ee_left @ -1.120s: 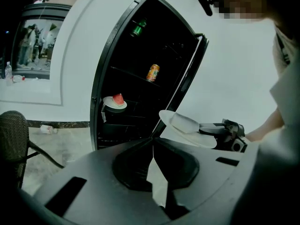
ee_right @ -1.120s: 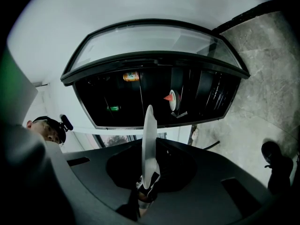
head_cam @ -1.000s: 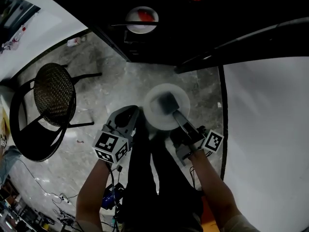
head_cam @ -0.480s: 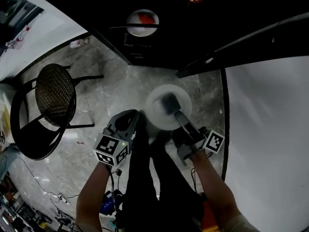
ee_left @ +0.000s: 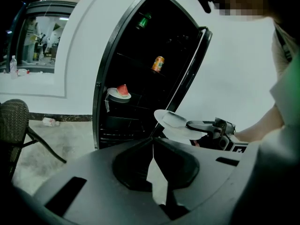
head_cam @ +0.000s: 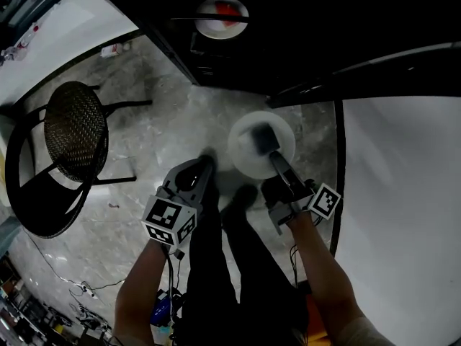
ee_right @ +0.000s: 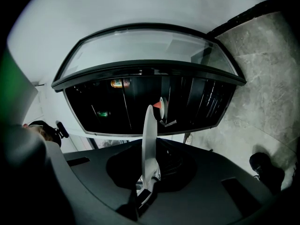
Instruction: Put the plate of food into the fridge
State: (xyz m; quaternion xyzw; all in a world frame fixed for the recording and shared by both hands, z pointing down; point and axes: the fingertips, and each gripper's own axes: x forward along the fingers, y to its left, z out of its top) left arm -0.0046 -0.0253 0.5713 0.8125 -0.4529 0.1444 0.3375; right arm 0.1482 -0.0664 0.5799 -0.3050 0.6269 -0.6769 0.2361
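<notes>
Right gripper (head_cam: 262,143) jaws clamped on white plate (head_cam: 245,158) rim — open fridge (ee_left: 140,74) ahead of jaws; left gripper (head_cam: 204,164) jaws together — empty.

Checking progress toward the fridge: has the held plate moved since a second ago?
Yes. In the head view the plate has edged slightly up toward the open fridge door.

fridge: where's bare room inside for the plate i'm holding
Low on the left sits the plate with red food; right of it looks bare, nearest the white plate in the right gripper. Higher up, left of the orange can also looks bare. The interior is dark, so unsure.
</notes>
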